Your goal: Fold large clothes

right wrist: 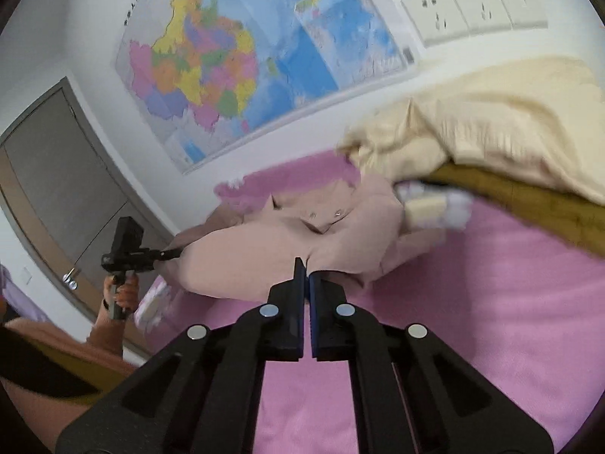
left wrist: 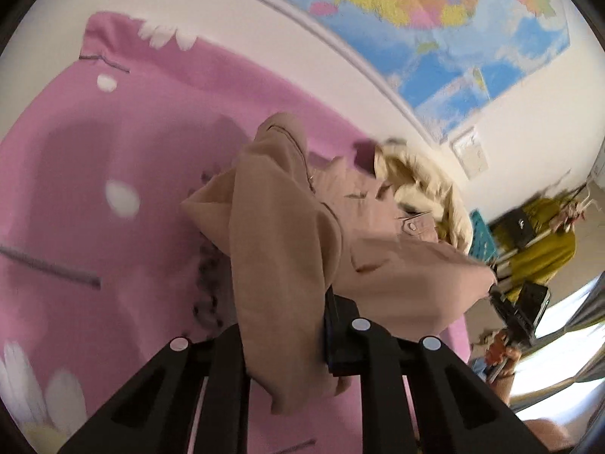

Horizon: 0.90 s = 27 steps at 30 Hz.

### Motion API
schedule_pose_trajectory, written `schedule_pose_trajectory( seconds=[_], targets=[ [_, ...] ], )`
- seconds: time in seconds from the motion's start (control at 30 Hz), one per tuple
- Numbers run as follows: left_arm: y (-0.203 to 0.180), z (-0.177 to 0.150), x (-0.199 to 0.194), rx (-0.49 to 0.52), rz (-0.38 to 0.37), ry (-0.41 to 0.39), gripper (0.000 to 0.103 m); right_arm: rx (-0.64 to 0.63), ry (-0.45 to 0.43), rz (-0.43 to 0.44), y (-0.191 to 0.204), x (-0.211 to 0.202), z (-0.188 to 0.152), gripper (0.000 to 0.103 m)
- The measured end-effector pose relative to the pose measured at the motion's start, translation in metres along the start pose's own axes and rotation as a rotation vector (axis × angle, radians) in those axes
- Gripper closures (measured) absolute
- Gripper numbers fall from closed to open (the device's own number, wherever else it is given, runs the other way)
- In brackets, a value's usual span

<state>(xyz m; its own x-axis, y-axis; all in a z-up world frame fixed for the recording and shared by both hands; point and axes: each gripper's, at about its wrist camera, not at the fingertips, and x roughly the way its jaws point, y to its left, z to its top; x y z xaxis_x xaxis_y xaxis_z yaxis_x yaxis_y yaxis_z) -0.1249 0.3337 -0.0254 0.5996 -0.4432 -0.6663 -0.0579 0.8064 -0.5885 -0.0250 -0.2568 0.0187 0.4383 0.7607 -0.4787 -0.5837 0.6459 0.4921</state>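
You are gripping the coat (left wrist: 287,234) in both grippers: left (left wrist: 287,340) clenching a fold, right (right wrist: 306,276) pinching its hem over the bed (right wrist: 472,302).

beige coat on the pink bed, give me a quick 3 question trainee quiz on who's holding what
1. True or false: the left gripper is shut on the beige coat.
2. The right gripper pinches: A) the coat's edge B) the cream blanket C) nothing
3. What covers the bed under the coat?

Key: 1 true. 2 A. 3 a pink sheet with white flowers.
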Motion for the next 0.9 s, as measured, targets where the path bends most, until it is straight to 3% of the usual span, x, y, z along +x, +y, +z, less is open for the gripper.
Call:
schedule_pose_trajectory(
  seconds=[0.07,0.1,0.17,0.23,0.3,0.37,0.47,0.53,0.67,0.7,0.73,0.8,0.9],
  targets=[
    [0.01,-0.014,0.021,0.004,0.086,0.07,0.078,0.057,0.117,-0.056,-0.015,0.021,-0.02,0.101],
    [0.015,-0.017,0.026,-0.005,0.106,0.081,0.066,0.09,0.172,-0.102,-0.026,0.032,-0.028,0.1],
    [0.018,-0.016,0.03,-0.003,0.151,0.041,0.055,0.113,0.2,-0.161,-0.034,0.041,-0.034,0.097],
    [0.009,-0.014,0.027,0.05,0.231,-0.01,0.04,0.118,0.174,-0.239,-0.037,0.036,-0.031,0.061],
    [-0.005,-0.01,0.022,0.119,0.28,-0.061,0.031,0.08,0.116,-0.306,-0.03,0.028,-0.021,0.049],
    [-0.023,-0.002,0.02,0.211,0.301,-0.094,0.023,0.049,0.057,-0.319,-0.019,0.025,-0.008,0.047],
    [-0.039,0.013,0.037,0.277,0.366,-0.092,0.022,-0.038,0.043,-0.28,0.003,0.043,0.006,0.046],
    [-0.04,0.025,0.049,0.287,0.348,-0.07,0.023,-0.098,0.082,-0.268,0.017,0.071,0.009,0.043],
    [-0.041,0.032,0.081,0.351,0.421,-0.007,0.047,-0.162,0.18,-0.27,0.029,0.139,0.015,0.044],
    [-0.04,0.03,0.084,0.358,0.438,0.002,0.054,-0.18,0.208,-0.307,0.029,0.154,0.014,0.05],
    [-0.041,0.031,0.093,0.37,0.458,0.015,0.056,-0.186,0.228,-0.325,0.027,0.163,0.015,0.069],
    [-0.04,0.031,0.1,0.378,0.49,0.018,0.065,-0.185,0.249,-0.362,0.021,0.178,0.014,0.099],
    [-0.038,0.038,0.098,0.352,0.49,-0.003,0.088,-0.18,0.174,-0.36,0.021,0.169,0.025,0.1]
  ],
)
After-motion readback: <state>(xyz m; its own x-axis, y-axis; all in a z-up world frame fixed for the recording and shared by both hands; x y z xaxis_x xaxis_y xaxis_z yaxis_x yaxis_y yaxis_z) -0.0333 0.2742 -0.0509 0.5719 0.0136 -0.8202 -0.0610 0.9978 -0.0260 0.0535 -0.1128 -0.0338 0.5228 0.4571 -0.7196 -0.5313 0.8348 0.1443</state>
